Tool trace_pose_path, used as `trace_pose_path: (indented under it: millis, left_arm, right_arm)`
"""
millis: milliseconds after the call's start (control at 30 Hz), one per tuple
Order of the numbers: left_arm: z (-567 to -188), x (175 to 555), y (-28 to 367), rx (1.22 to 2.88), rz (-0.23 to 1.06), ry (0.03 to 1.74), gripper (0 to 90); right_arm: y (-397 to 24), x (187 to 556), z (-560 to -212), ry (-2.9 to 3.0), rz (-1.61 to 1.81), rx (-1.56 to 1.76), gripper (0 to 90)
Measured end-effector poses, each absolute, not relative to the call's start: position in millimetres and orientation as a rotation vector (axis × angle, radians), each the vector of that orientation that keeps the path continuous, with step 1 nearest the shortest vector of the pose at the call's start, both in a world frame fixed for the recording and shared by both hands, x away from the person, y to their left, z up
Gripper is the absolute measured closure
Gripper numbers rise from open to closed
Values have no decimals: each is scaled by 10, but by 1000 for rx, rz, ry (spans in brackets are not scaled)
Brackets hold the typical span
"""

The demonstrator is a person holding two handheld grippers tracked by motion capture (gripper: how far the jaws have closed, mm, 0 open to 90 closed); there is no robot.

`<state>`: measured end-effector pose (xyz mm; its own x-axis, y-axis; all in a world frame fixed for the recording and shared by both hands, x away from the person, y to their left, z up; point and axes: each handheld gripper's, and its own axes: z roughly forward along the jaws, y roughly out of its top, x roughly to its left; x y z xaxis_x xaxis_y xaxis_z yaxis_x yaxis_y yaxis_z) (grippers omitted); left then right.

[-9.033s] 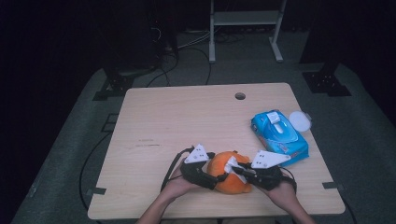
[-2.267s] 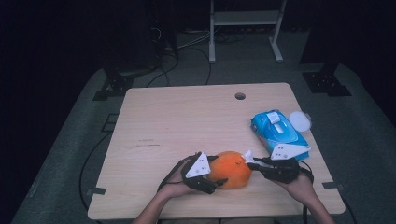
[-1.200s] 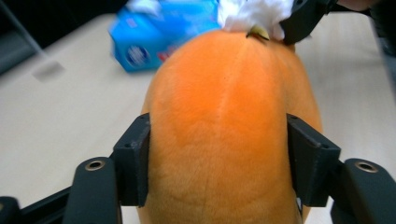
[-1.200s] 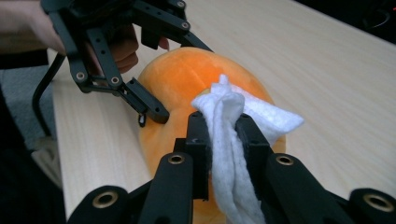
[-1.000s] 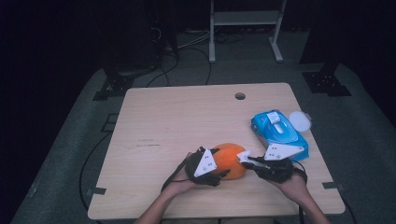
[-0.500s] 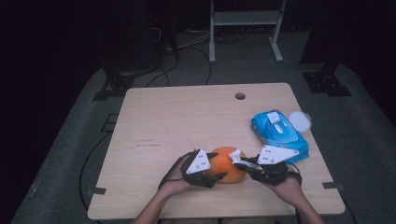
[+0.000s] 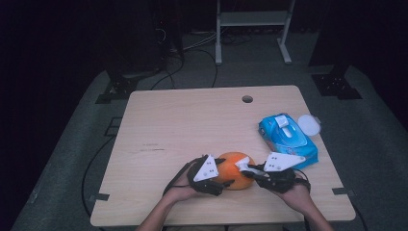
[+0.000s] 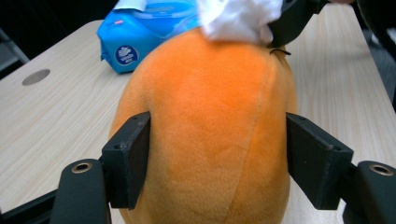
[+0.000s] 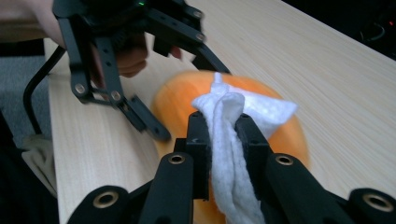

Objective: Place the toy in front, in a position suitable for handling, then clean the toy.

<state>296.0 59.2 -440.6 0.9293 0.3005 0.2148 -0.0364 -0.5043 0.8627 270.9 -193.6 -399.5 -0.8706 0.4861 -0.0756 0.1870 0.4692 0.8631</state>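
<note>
Left gripper [image 7: 226,174], table's seven o'clock: jaws lately closing, now pressed to both flanks of the orange plush ball [image 7: 234,169], which rests on the table [image 7: 192,120] near its front edge. Right gripper [image 7: 249,168], five o'clock: jaws clamped on a white wipe [image 9: 226,126] laid across the ball's top; wiping looks underway. Blue wipes pack [image 7: 287,139] at three o'clock, apart
</note>
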Motion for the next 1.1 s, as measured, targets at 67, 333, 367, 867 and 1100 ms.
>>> trace_pose_path:
  millis: [67, 333, 367, 867, 1100]
  left_arm:
    - [-4412, 2964, 598, 2060, 399, 196, 279]
    - [-4447, 3030, 643, 2028, 337, 241, 262]
    - [-4448, 3036, 650, 2030, 334, 240, 262]
    - [-4450, 3049, 671, 2028, 321, 257, 262]
    - [-4437, 3066, 648, 2030, 321, 264, 261]
  right_arm:
    - [-1862, 2683, -3987, 2421, 1337, 543, 774]
    - [-1890, 2792, -4045, 2432, 1386, 573, 776]
    - [-1879, 2794, -4044, 2435, 1379, 566, 776]
    - [-1840, 2725, -3992, 2402, 1333, 535, 775]
    - [-2051, 2754, -4048, 2383, 1318, 604, 775]
